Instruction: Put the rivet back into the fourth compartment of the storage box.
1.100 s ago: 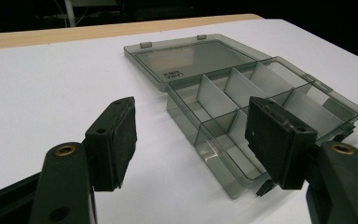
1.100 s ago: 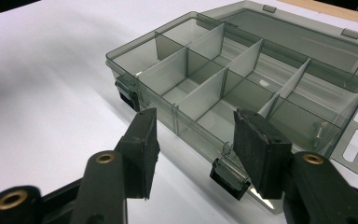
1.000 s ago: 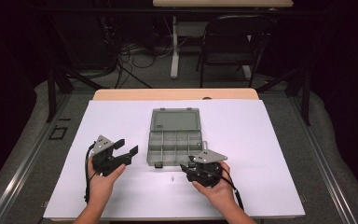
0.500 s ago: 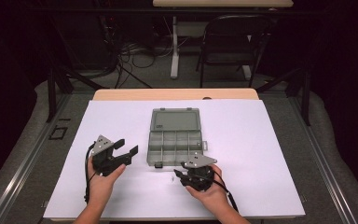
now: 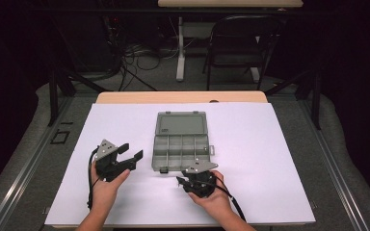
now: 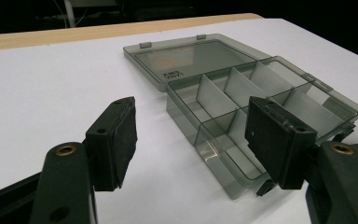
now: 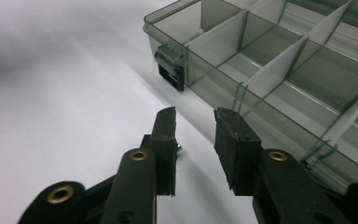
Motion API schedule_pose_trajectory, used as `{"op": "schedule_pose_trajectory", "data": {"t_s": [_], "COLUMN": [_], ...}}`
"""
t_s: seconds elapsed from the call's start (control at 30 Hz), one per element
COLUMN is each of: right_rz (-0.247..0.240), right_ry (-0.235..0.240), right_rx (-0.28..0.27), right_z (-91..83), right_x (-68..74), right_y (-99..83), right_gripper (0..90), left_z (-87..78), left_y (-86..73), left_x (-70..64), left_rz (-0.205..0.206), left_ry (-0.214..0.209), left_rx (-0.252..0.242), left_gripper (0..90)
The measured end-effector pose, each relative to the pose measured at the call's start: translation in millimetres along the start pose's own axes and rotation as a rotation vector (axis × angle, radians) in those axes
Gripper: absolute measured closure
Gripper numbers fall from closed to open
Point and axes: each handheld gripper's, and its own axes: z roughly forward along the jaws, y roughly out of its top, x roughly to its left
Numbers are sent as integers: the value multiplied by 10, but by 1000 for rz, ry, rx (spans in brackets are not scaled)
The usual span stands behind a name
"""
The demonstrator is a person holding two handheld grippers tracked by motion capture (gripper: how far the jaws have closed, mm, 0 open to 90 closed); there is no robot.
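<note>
A smoky grey plastic compartment box (image 5: 180, 150) lies open in the middle of the white table, its lid (image 5: 180, 123) folded flat toward the far side. Its compartments look empty. My left gripper (image 5: 132, 150) stands open to the left of the box, and in the left gripper view this left gripper (image 6: 191, 116) frames the box (image 6: 223, 98) between wide jaws. My right gripper (image 5: 181, 180) is low at the box's front edge. In the right gripper view the right gripper (image 7: 196, 114) is narrowly open with nothing between its pads, just short of the box's front latch (image 7: 172, 72).
The white sheet (image 5: 270, 144) covers the table, with its wooden edge (image 5: 183, 97) at the far side. A tiny metallic speck (image 7: 179, 147) lies beside my right gripper's left jaw. A chair (image 5: 236, 43) and cables stand beyond the table.
My right gripper has slid a little left along the box's front edge and turned toward the latch corner. The left gripper and the box have stayed put.
</note>
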Motion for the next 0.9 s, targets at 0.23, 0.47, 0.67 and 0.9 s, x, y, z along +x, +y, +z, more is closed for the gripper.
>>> {"op": "schedule_pose_trajectory", "data": {"t_s": [0.23,0.47,0.67,0.9], "right_rz": [7,0,5,13], "right_ry": [22,46,50,60], "right_rx": [8,47,51,69], "right_z": [84,124,183,201], "right_x": [20,42,46,51], "right_y": [-14,-22,-44,-46], "right_gripper": [702,699,693,703], "left_z": [-1,-1,-6,-6], "left_y": [1,1,3,3], "left_x": [1,1,-1,1], "left_rz": [1,2,-1,-1], "left_ry": [1,1,1,2], "left_rx": [-1,0,0,-3], "left_gripper": [343,343,344,344]}}
